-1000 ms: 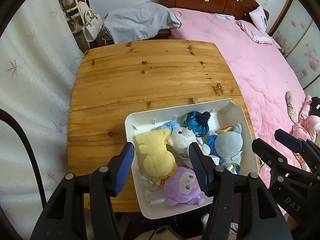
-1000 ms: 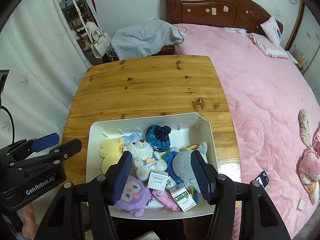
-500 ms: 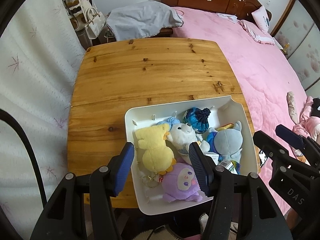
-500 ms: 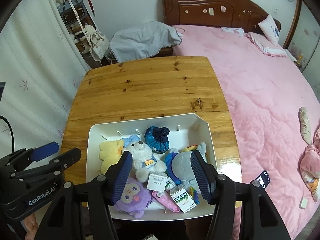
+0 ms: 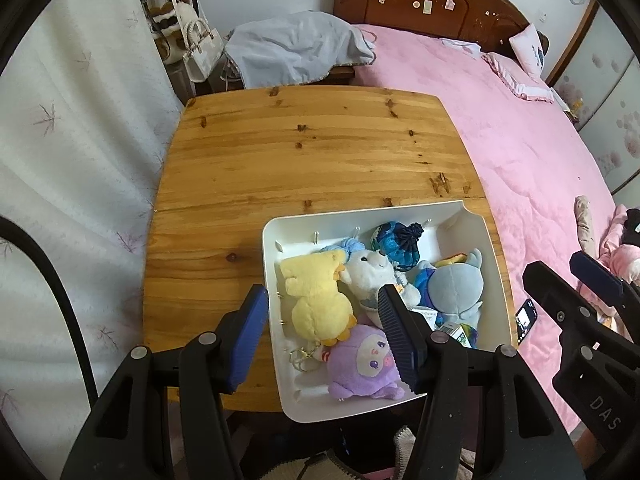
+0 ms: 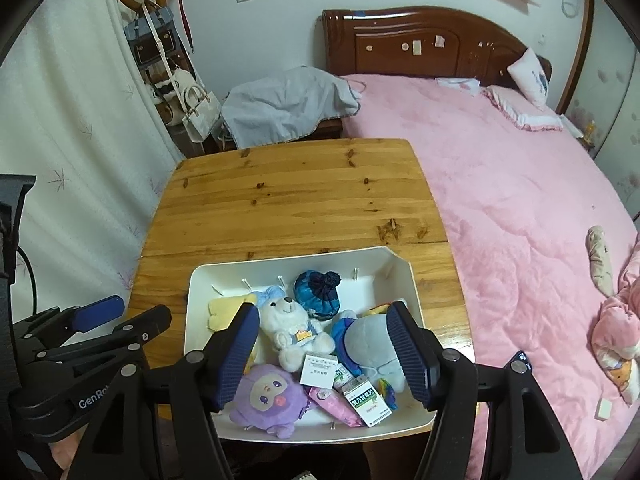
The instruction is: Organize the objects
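A white tray sits on the near right corner of the wooden table. It holds a yellow plush, a white bear, a blue pouch, a grey-blue plush, a purple plush and a green-and-white medicine box. My left gripper hovers open above the yellow and purple toys, holding nothing. My right gripper hangs over the bear and the grey-blue plush. Its jaws are opening and press on nothing.
A pink bed runs along the table's right side, with a phone lying on it near the tray. A grey cloth is heaped behind the table. White curtains and hanging handbags are on the left.
The right gripper has lifted a little away from the tray and its jaws stand wider. The left gripper has barely moved. The toys lie as before.
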Motion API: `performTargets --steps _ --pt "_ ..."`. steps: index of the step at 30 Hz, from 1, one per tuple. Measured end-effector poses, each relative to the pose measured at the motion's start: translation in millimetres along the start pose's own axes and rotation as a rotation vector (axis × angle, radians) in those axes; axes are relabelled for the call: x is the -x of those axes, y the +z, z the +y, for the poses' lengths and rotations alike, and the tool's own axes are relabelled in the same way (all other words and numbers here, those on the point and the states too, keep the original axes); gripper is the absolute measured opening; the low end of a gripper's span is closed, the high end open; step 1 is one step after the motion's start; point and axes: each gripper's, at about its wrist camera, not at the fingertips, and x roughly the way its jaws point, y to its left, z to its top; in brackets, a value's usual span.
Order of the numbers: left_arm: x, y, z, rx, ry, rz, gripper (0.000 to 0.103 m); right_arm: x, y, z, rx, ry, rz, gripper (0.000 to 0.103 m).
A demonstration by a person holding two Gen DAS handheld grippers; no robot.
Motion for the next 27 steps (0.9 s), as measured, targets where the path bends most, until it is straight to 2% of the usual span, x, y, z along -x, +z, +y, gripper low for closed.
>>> performTargets --steps 6,27 --pt "7.2 -1.9 1.8 0.004 0.008 -0.033 0.061 7.2 -0.9 5.5 0.001 -0.012 -0.018 0.067" --pt "20.4 -8.6 -4.7 -0.012 0.032 -0.072 0.061 11.1 -5.6 6.2 -0.002 -0.009 -0.02 0.067"
